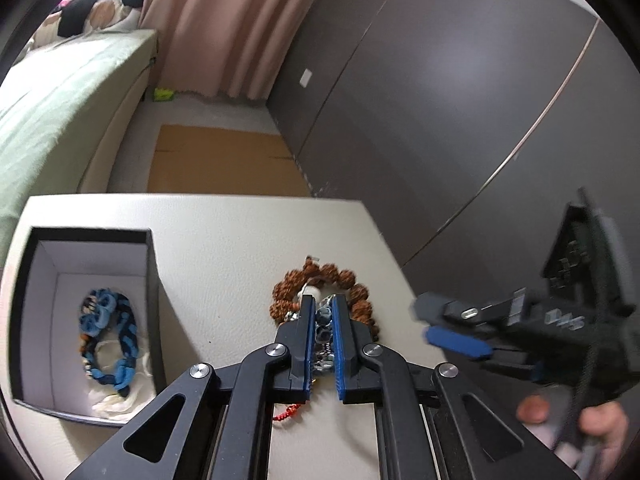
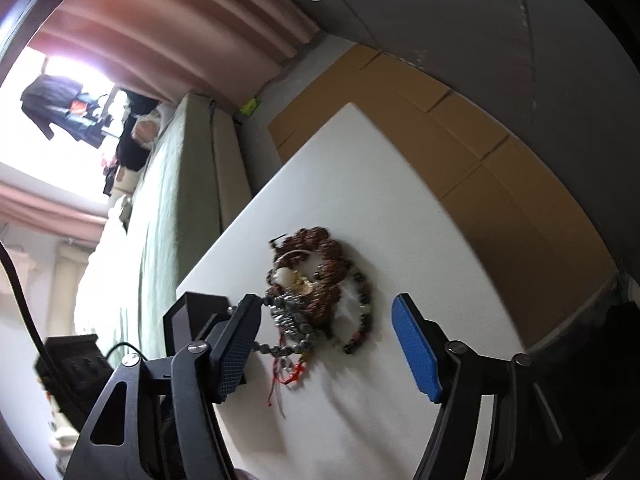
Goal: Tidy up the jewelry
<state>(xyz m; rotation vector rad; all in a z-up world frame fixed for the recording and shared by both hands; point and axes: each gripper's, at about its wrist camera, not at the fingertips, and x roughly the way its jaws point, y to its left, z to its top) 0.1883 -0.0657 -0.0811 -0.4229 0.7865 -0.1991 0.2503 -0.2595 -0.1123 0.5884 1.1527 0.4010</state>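
While left tongs pinch silver bead string, right tongs gape empty; no legible writing

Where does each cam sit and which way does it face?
Left wrist: on the left hand-held gripper, angled down at the table; jaws shut on a silver bead strand; black box at left, the right hand-held gripper and its hand at right.
Right wrist: on the right hand-held gripper, rolled, jaws open.
Shared: brown bead bracelet.
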